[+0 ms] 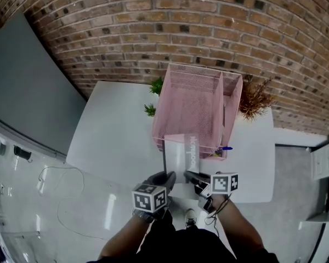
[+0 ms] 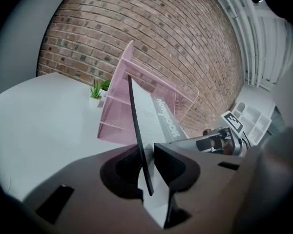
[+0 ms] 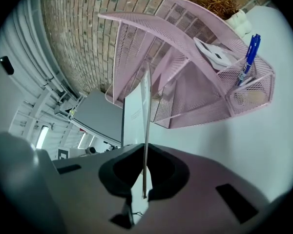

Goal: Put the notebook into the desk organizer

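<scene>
The grey notebook (image 1: 183, 151) is held over the near edge of the white table (image 1: 115, 130), its far end at the front of the pink mesh desk organizer (image 1: 194, 100). My left gripper (image 1: 167, 177) is shut on its near left corner and my right gripper (image 1: 189, 175) is shut on its near right corner. In the left gripper view the notebook (image 2: 162, 115) runs edge-on between my jaws (image 2: 147, 172) toward the organizer (image 2: 116, 118). In the right gripper view its thin edge (image 3: 145, 106) sits pinched between the jaws (image 3: 144, 179), with the organizer (image 3: 185, 82) just beyond.
A blue pen (image 3: 249, 55) stands in the organizer's small front cup, and a white item (image 3: 212, 55) lies in a side compartment. Two small green plants (image 1: 156, 85) stand left of the organizer and a dried brown plant (image 1: 255, 97) to its right. A brick wall runs behind.
</scene>
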Motion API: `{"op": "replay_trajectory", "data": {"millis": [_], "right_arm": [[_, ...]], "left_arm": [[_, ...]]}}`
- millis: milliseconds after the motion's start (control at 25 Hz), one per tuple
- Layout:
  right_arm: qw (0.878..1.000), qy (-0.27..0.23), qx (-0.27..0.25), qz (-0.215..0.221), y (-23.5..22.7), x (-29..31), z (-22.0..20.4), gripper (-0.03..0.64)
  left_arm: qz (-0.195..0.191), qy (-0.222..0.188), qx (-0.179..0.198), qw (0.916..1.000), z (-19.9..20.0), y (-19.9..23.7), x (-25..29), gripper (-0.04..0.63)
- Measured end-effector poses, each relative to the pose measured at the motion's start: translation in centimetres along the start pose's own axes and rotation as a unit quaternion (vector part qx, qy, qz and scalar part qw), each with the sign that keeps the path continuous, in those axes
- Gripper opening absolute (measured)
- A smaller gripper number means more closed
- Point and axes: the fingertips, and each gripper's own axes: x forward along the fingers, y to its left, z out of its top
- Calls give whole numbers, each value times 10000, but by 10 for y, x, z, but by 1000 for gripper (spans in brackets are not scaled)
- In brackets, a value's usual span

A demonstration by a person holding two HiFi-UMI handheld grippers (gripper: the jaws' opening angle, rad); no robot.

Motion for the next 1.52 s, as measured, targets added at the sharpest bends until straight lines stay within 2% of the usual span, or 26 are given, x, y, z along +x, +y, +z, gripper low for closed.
{"op": "replay_trajectory", "data": {"millis": [200, 360, 520, 840, 1160, 1520], "right_arm": [[9996, -266, 32, -51, 1, 2, 18, 13], [9980, -623, 113, -66, 3, 1, 40, 12], [9956, -926, 104, -55, 8, 2, 62, 12], [9890, -1475, 115, -1, 19, 11, 88, 12], [9834, -1799, -51, -232, 19, 15, 105, 14], [9795, -1967, -104, -427, 19, 19, 116, 18]], "left_arm": [[58, -91, 229, 9997, 13, 10, 3, 98], [173, -169, 415, 9988, 26, 20, -1, 100], [117, -318, 608, 9976, 40, 21, -3, 100], [-417, -744, 1115, 9901, 74, 7, -1, 100], [-743, -618, 1573, 9828, 87, -2, 25, 100], [-956, -512, 1696, 9795, 95, 0, 45, 98]]}}
